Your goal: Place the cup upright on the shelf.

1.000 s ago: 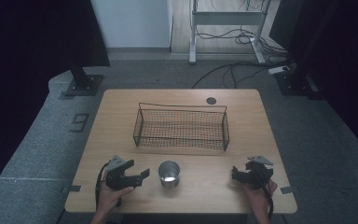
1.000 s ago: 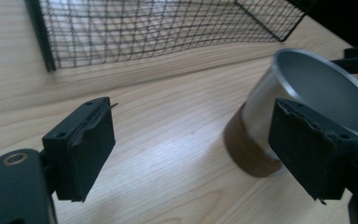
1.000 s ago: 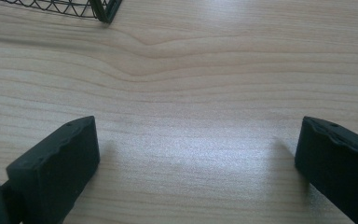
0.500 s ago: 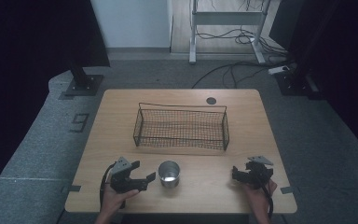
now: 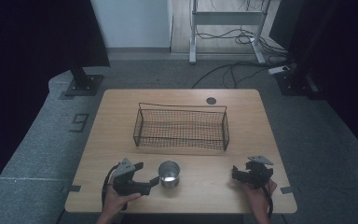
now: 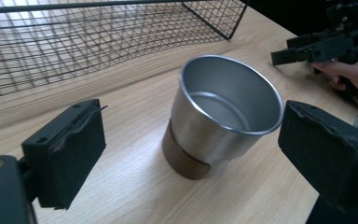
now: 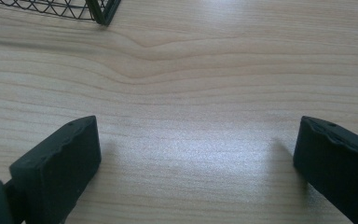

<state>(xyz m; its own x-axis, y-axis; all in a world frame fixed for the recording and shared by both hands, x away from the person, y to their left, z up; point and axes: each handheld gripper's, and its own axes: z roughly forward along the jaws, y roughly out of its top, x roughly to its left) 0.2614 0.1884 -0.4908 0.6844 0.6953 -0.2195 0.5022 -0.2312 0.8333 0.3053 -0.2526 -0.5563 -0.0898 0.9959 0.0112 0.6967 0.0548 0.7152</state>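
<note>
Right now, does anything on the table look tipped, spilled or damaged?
Nothing stands out. The cup stands upright and empty on the table, apart from the wire basket, which sits square and empty. The left hand-held gripper has just been opening, and the cup stands between its jaws, untouched. No spill shows.

One sign can be read: a dark figure "9" (image 5: 79, 122) marked on the grey floor (image 5: 37, 140), just left of the counter's (image 5: 121, 100) far left part. Nothing readable stands on the counter or on the things it carries.
</note>
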